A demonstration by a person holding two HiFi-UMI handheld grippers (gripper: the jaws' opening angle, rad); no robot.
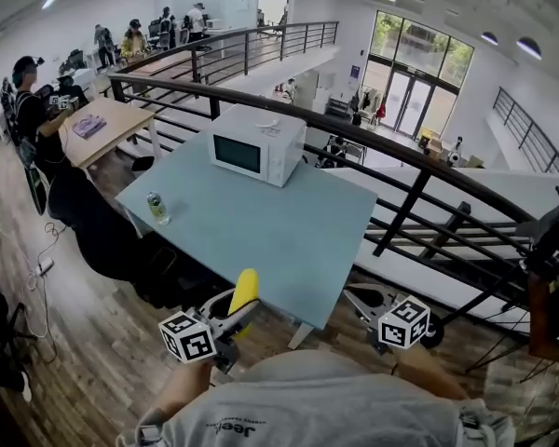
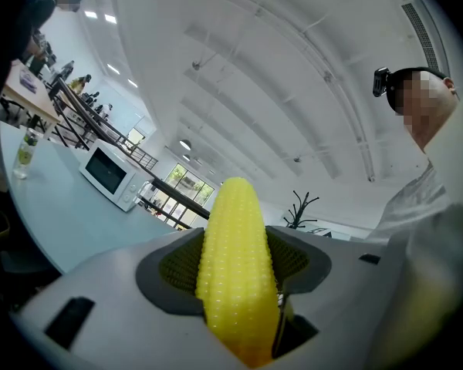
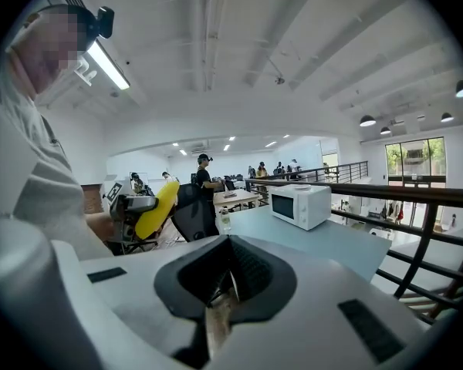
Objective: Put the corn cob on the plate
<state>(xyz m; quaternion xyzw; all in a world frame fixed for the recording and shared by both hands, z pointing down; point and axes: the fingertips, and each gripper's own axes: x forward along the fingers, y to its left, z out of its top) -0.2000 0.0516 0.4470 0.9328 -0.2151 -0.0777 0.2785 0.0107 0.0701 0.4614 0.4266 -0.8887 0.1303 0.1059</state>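
Observation:
The yellow corn cob (image 1: pixel 246 291) sticks out forward from my left gripper (image 1: pixel 231 315), which is shut on it just short of the near edge of the light blue table (image 1: pixel 261 236). In the left gripper view the cob (image 2: pixel 235 268) fills the gap between the dark ribbed pads (image 2: pixel 177 264). My right gripper (image 1: pixel 356 299) hovers to the right of the table's near corner, its jaws closed together with nothing between them (image 3: pixel 228 274). From the right gripper view the cob (image 3: pixel 156 209) shows at the left. No plate appears in any view.
A white microwave (image 1: pixel 256 147) stands at the table's far end and a small green bottle (image 1: pixel 156 208) near its left edge. A dark metal railing (image 1: pixel 401 161) runs behind and to the right of the table. Black chairs (image 1: pixel 93 222) and seated people are at the left.

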